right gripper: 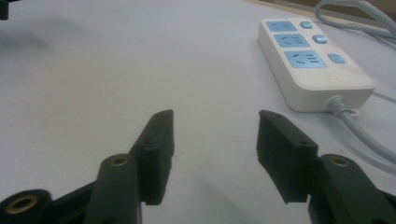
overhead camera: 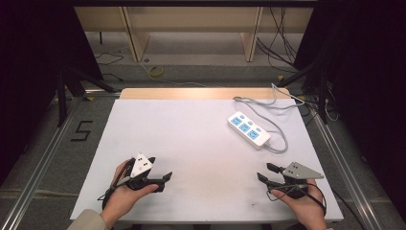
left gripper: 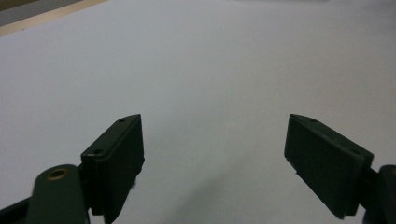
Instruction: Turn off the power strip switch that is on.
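White plastic power strip (overhead camera: 248, 129) with three blue sockets lies flat at the far right of the matte white tabletop (overhead camera: 191, 143), well apart from both tools. Nearest, the left gripper (overhead camera: 160, 179) and right gripper (overhead camera: 266, 172) rest by the front edge, black jaws wide with nothing between. Bare, smooth surface spreads between them; the strip's grey cable (overhead camera: 277, 129) loops toward the far edge

Power strip (overhead camera: 248, 129) white, sockets blue — cable (overhead camera: 280, 128) grey; table cover (overhead camera: 191, 158) white; gripper pads (right gripper: 156, 144) black.
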Tool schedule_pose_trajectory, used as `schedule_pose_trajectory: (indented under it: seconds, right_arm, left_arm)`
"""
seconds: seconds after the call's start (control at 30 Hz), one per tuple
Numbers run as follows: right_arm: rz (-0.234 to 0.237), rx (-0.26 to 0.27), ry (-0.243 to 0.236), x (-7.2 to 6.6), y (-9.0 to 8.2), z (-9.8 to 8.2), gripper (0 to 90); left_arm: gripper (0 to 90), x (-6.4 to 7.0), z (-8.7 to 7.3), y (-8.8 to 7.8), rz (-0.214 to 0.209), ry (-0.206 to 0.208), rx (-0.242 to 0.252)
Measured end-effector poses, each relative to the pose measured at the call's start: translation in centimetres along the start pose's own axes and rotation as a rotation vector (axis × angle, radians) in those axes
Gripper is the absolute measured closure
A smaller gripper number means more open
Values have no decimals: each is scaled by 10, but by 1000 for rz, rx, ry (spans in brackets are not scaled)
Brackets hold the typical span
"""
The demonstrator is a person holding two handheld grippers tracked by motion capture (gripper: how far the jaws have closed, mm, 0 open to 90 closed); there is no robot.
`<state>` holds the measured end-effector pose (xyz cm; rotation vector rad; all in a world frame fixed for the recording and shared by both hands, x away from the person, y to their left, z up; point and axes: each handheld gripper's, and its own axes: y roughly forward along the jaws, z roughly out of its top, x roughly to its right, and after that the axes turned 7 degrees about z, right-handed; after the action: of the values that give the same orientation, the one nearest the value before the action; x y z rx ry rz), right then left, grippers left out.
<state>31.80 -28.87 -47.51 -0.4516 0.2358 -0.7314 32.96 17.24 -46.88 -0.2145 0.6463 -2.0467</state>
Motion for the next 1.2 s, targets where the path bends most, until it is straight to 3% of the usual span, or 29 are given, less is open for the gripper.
schedule_pose_trajectory:
  seconds: [0.1, 0.13, 0.17, 0.27, 0.3, 0.57, 0.8, 1.2]
  right_arm:
    - [-11, -9, -4, 0, -2, 1, 642]
    - [-11, -9, -4, 0, -2, 1, 642]
    - [-32, -19, -17, 0, -3, 2, 750]
    - [-49, -37, -21, 0, -4, 3, 843]
    - [-78, -62, -18, 1, -6, 5, 900]
    - [-122, -144, -29, 7, -3, 13, 900]
    - [-156, -151, -15, 19, 1, 28, 900]
    - [-164, -166, -30, 28, 11, 49, 900]
  left_arm:
    - [200, -1, -2, 0, 0, 3, -6]
    - [201, -1, -2, 0, 0, 3, -6]
    - [201, -1, -2, 0, -1, 3, -6]
    - [201, -1, -2, 0, 3, 9, -7]
    - [201, -1, -2, 1, 6, 16, -7]
    - [201, 0, -2, 2, 15, 31, -14]
    - [199, 0, -2, 2, 19, 25, -7]
    - [195, -1, -2, 2, 28, 31, -5]
